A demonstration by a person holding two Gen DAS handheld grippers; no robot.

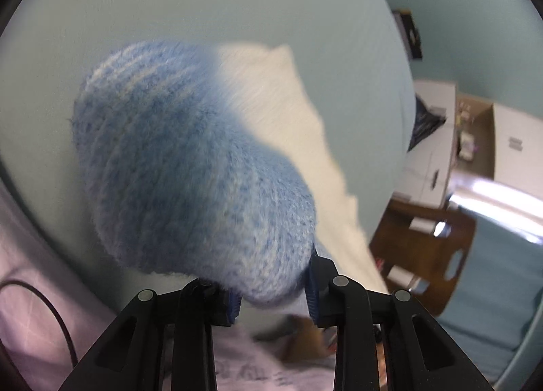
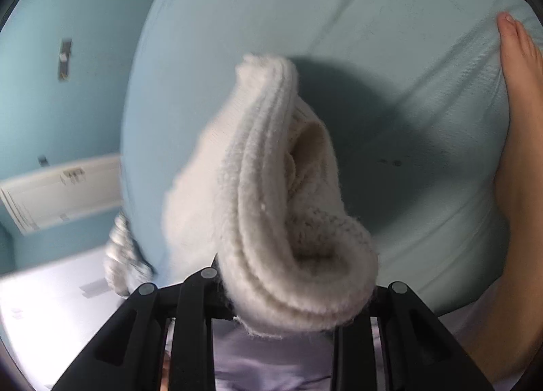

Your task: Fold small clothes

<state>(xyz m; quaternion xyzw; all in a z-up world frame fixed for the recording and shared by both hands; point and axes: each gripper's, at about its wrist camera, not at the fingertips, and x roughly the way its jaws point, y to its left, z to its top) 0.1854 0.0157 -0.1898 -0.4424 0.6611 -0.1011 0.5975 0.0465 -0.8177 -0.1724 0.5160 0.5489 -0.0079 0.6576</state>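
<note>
A pale blue-green sheet [image 1: 237, 0] covers the surface under both cameras, smooth in the left wrist view and creased into long soft folds in the right wrist view. The left gripper [image 1: 273, 302] is clamped on the blue toe end of a fuzzy sock [image 1: 190, 160], whose white part trails away toward the surface's right edge; the sock is held up off the sheet. The right gripper [image 2: 292, 299] is clamped on the sock's white ribbed cuff [image 2: 271, 194], which bunches and gapes open over the sheet and throws a shadow there. A bare foot [image 2: 519, 119] lies along the surface's right edge, touching the sheet.

Past the right edge in the left wrist view stand white cabinets [image 1: 431, 140] and a brown wooden piece [image 1: 427, 255] with small items on it (too blurred to name). A black cable [image 1: 51, 316] loops at the lower left. In the right wrist view a blue wall [image 2: 51, 112] rises left of the surface, with a white panel [image 2: 57, 194] against it.
</note>
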